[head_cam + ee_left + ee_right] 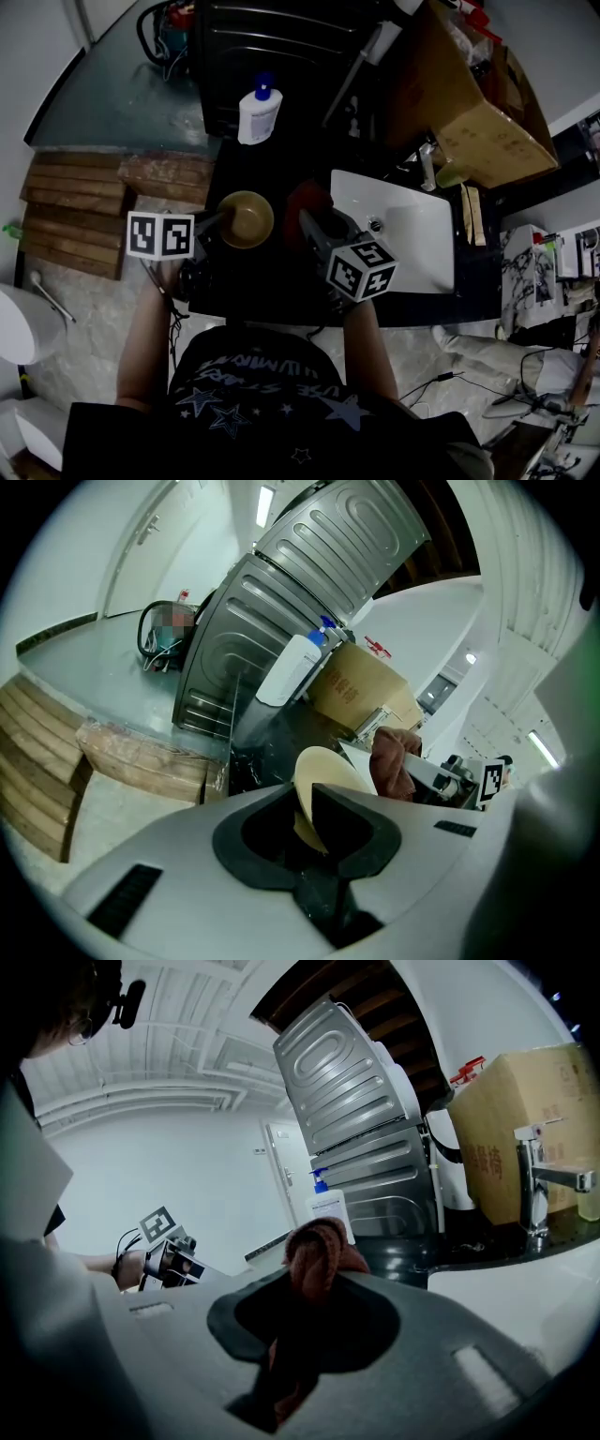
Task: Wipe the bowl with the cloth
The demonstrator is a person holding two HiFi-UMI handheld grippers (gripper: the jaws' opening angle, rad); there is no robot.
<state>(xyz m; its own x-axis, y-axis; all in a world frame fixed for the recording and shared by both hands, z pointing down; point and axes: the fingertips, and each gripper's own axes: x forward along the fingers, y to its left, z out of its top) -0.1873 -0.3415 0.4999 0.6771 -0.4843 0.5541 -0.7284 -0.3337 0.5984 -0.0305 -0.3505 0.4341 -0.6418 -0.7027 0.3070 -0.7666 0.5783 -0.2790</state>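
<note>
Roughly mouth-up bowl [246,219], L gripper [307,819].

The bowl [246,219] is over the left part of the counter [272,286], with its near-left rim between the jaws of the left gripper [217,223]. Just right of it is the cloth [307,199], clamped in the right gripper [312,223], between bowl and sink [412,244]. The sink fills the counter's right part, with the tap [427,167] at its far edge. Far behind the bowl stands a bottle [260,110], in front of an appliance [281,47]. A box [478,112] lies far right, behind the sink. Boards [70,211] lie on the floor left of the counter.
</note>
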